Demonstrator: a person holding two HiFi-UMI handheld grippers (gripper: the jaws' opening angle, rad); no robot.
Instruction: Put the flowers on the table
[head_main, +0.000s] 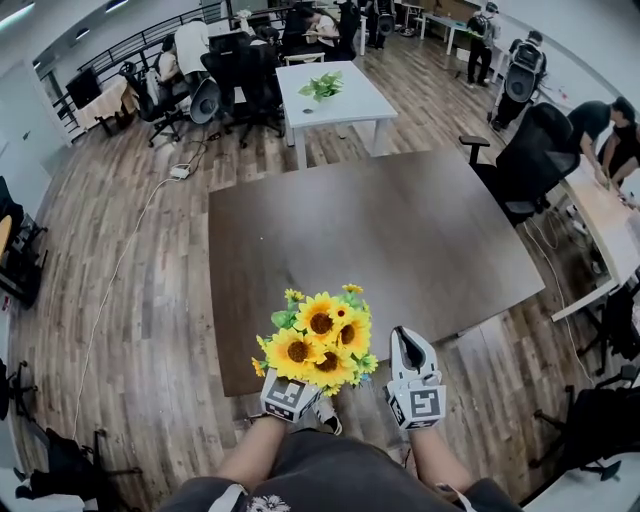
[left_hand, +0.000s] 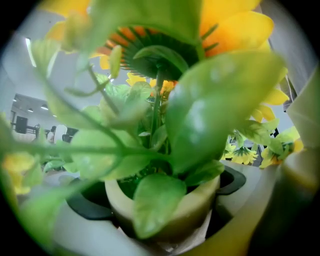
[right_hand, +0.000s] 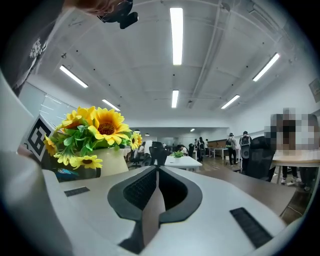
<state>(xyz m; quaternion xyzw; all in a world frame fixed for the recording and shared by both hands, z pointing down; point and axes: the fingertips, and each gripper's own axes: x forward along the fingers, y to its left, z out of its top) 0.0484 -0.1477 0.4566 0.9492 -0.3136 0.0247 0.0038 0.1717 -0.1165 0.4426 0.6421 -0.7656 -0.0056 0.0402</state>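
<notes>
A bunch of yellow sunflowers (head_main: 320, 340) in a small cream pot (left_hand: 192, 210) is held over the near edge of the dark brown table (head_main: 400, 230). My left gripper (head_main: 295, 392) is shut on the pot, with its jaws against the pot's sides in the left gripper view. Green leaves (left_hand: 215, 100) fill most of that view. My right gripper (head_main: 408, 352) hovers just right of the flowers, shut, with nothing between its jaws. The right gripper view shows the sunflowers (right_hand: 95, 130) at the left.
A white table (head_main: 330, 95) with a small green plant (head_main: 322, 86) stands beyond the brown table. Black office chairs (head_main: 530, 160) sit at the right and far left. Several people are at the back of the room. Wooden floor surrounds the tables.
</notes>
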